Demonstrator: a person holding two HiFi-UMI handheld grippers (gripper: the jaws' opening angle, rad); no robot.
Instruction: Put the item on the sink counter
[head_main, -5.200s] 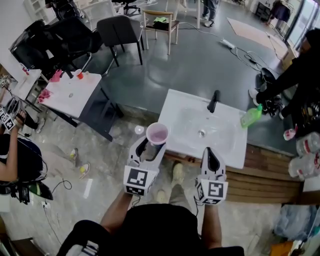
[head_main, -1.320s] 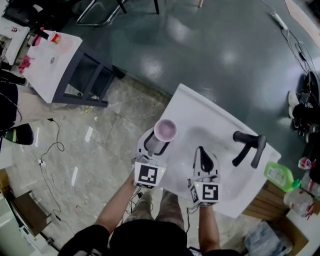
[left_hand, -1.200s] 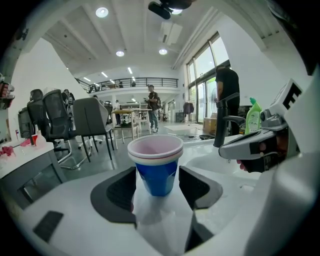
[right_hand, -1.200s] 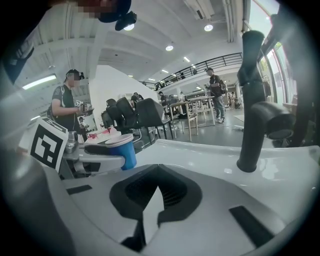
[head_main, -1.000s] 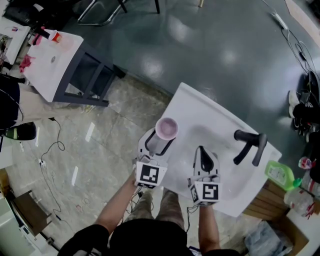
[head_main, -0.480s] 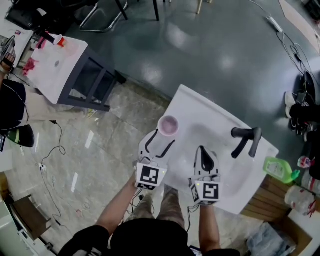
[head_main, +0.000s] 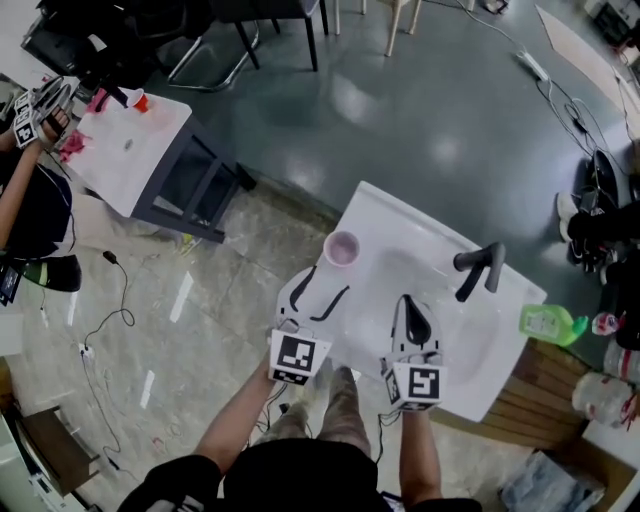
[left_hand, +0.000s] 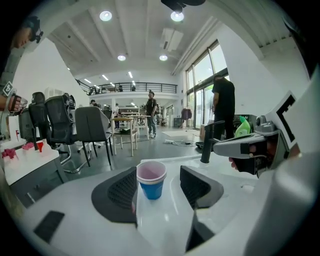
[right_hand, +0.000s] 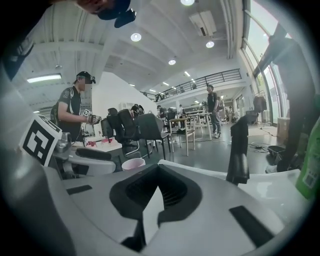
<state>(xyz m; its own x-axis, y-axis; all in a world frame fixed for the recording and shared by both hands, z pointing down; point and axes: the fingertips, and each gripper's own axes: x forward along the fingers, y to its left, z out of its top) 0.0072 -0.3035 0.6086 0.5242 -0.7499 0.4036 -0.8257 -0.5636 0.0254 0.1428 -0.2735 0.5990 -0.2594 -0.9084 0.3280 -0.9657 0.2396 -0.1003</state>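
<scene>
A pink-lined blue paper cup (head_main: 342, 248) stands upright on the near left corner of the white sink counter (head_main: 385, 213). My left gripper (head_main: 324, 284) is open just behind it, with the jaws spread and nothing in them. In the left gripper view the cup (left_hand: 151, 180) stands on the counter between and just beyond the black pads (left_hand: 117, 192), touching neither. My right gripper (head_main: 411, 308) hovers shut over the basin's front edge. The right gripper view shows the cup's rim (right_hand: 133, 163) to its left.
A black faucet (head_main: 475, 265) rises at the back of the basin, with a green bottle (head_main: 545, 322) past the counter's right end. A white table (head_main: 135, 160) and a person (head_main: 25, 190) are far left. Cables lie on the floor.
The left gripper carried the cup to the sink, set it down on the counter's corner, opened and drew back. The right gripper stayed shut over the basin.
</scene>
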